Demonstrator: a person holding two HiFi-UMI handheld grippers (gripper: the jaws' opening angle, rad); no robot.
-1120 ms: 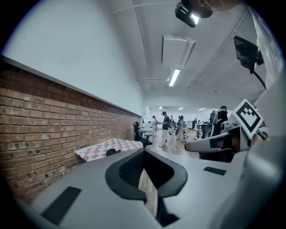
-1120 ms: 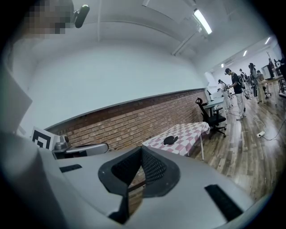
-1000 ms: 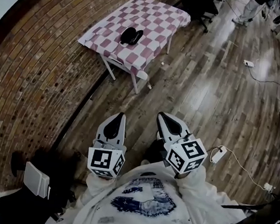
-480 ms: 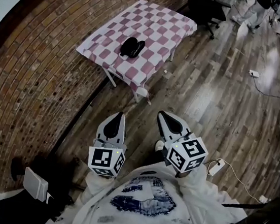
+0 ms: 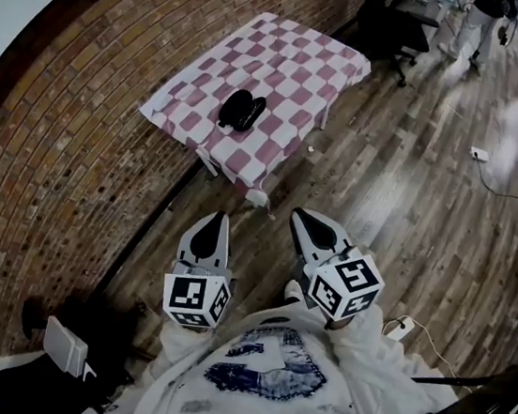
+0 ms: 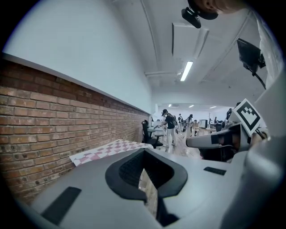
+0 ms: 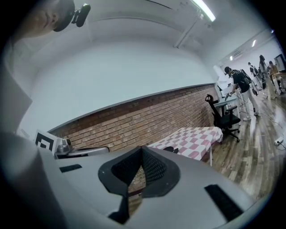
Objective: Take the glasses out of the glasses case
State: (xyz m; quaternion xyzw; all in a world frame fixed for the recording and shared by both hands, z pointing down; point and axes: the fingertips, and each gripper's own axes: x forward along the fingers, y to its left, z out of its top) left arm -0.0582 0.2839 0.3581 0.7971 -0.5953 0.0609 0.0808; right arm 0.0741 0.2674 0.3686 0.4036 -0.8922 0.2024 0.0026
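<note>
A black glasses case (image 5: 241,110) lies closed on a small table (image 5: 298,55) with a pink-and-white checked cloth, against the brick wall. Both grippers are held close to the person's chest, well short of the table and above the wooden floor. My left gripper (image 5: 215,216) is shut with nothing in it, and so is my right gripper (image 5: 298,214) beside it. In the right gripper view the case (image 7: 170,150) shows as a dark lump on the table (image 7: 199,136), past the shut jaws. The left gripper view shows only the table's cloth (image 6: 111,150).
A brick wall (image 5: 68,148) runs along the left. A black office chair (image 5: 397,21) stands beyond the table, and a person (image 5: 477,22) stands farther back. Cables and a white plug block (image 5: 401,326) lie on the floor at the right. Dark bags (image 5: 60,355) sit at the lower left.
The table and case have drawn nearer and lower in the head view as the person walks toward them. Both grippers stay shut and keep their place before the chest.
</note>
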